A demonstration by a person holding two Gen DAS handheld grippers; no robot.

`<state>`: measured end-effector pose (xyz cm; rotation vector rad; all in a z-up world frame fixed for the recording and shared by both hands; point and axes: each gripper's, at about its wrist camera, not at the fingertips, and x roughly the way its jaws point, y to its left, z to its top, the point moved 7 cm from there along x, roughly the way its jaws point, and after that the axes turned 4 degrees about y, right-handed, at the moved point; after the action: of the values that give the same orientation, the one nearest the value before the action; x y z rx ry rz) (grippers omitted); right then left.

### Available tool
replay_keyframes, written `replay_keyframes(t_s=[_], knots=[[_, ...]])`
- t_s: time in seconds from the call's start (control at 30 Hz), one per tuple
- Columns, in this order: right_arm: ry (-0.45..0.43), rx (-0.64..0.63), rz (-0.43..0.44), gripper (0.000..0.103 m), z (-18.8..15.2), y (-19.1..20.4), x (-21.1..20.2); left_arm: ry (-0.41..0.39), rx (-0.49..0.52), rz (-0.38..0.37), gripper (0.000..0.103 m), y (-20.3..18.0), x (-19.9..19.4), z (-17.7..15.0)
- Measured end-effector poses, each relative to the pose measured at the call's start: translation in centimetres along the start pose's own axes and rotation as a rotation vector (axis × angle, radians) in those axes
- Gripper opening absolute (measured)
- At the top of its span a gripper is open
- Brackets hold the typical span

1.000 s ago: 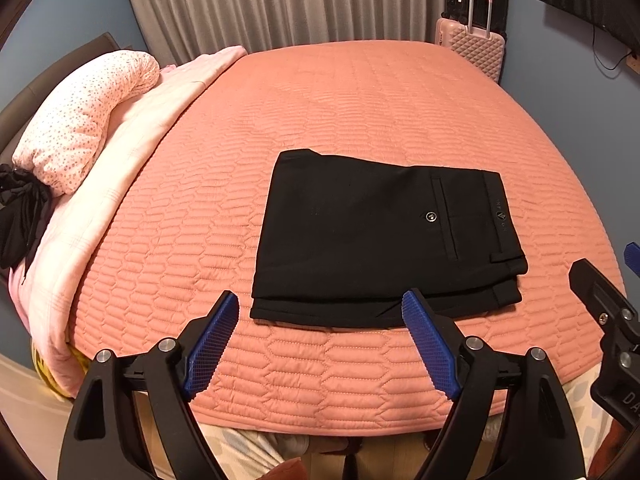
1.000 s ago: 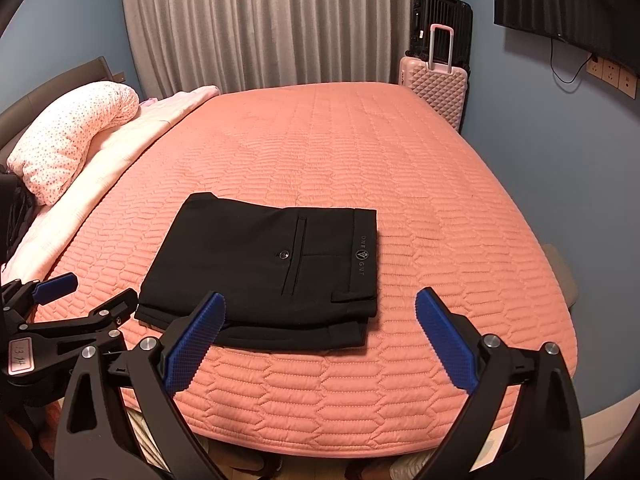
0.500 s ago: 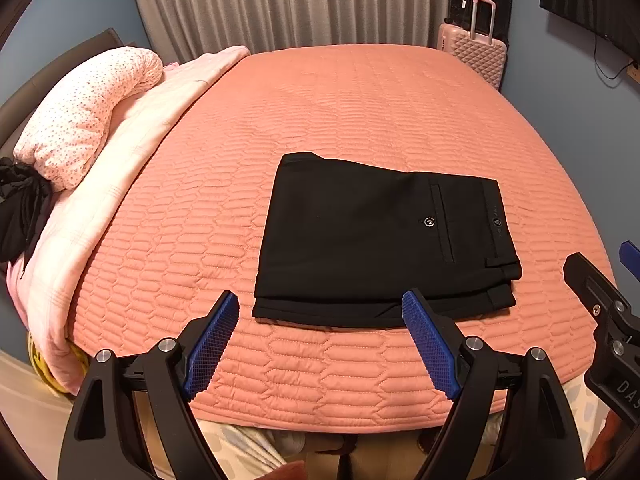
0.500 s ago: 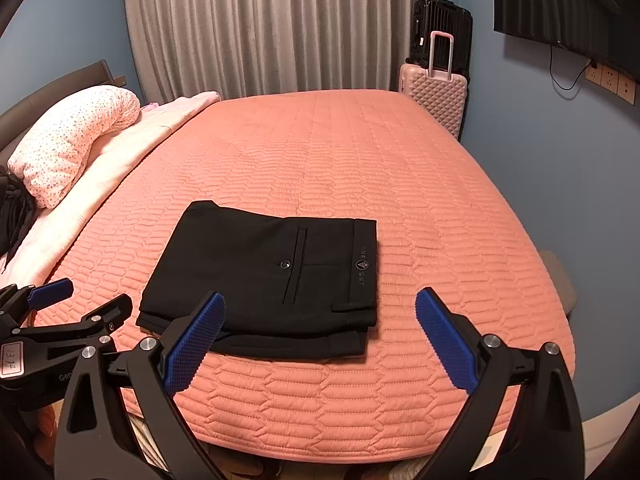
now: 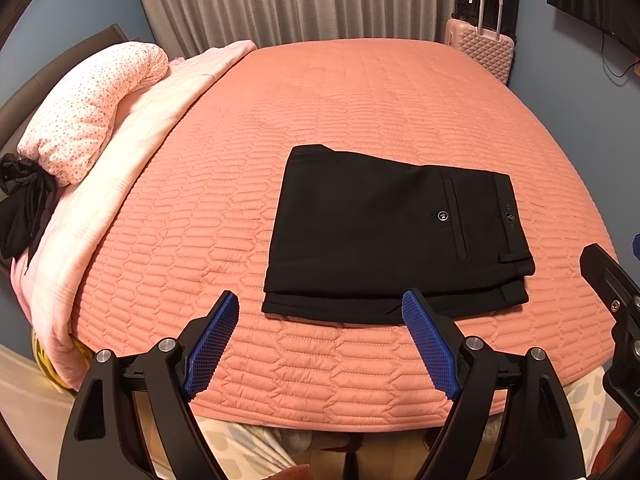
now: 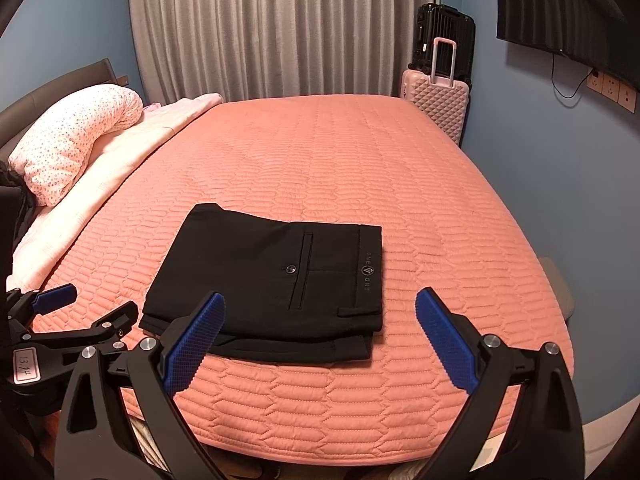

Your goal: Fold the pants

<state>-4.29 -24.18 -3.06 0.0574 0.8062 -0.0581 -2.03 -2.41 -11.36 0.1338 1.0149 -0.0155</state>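
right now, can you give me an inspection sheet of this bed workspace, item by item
surface: coral quilted bedspread, smooth, covers the bed.
job's things: black pants folded into a flat rectangle near the front edge, back pocket and waistband logo facing up.
clutter: speckled pillow and pale pink blanket at the left side; dark garment beside the pillow.
grippers: left tool open, empty, short of the pants' front edge; right tool open, empty.
cables: a cord hangs from the wall-mounted screen to the wall sockets.
surroundings: grey curtain, pink suitcase with a black suitcase behind it, blue walls.
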Motion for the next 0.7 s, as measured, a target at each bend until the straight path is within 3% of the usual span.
replay_keyframes(t_s=[0.7], knots=[[0.013,0.004,0.0,0.095,-0.01,0.09,0.52,0.009,0.005,-0.003,0.082,-0.07,0.77,-0.07]])
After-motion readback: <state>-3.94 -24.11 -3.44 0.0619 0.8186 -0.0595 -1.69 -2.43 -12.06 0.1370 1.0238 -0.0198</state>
